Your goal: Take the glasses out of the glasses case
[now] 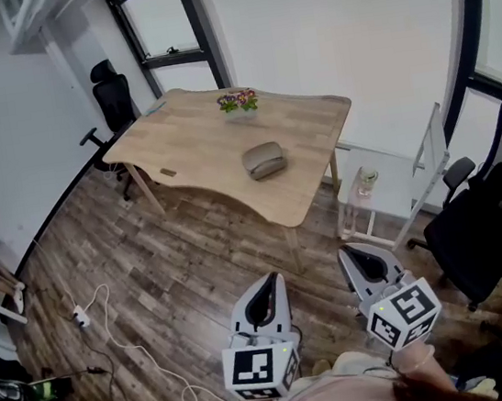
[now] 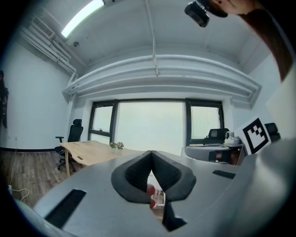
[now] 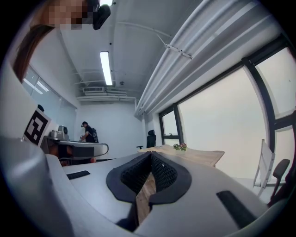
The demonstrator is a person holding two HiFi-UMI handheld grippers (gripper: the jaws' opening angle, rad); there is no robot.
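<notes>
1. The glasses case (image 1: 264,160) lies flat on the wooden desk (image 1: 189,139), lid down. It sits a little in from the desk's wavy near edge, toward the right end.
2. A small pot of flowers (image 1: 238,101) stands by the desk's far edge. It is beyond the case and apart from it.
3. The left gripper (image 1: 269,287) is held low and close to the person's body, over the wood floor (image 1: 197,277) and well short of the desk. In the left gripper view its two dark pads meet at the tips, with nothing between them.
4. The right gripper (image 1: 359,258) hangs just beside the left one, also well away from the desk. In the right gripper view its jaws are pressed together and empty.
5. A black office chair (image 1: 111,94) stands at the desk's far left corner.
6. A white side table (image 1: 396,179) stands just off the desk's right end.
7. A white cable (image 1: 132,341) snakes across the floor to the left of the grippers.
8. In the right gripper view, a person (image 3: 88,132) stands behind a counter at the back of the room.
</notes>
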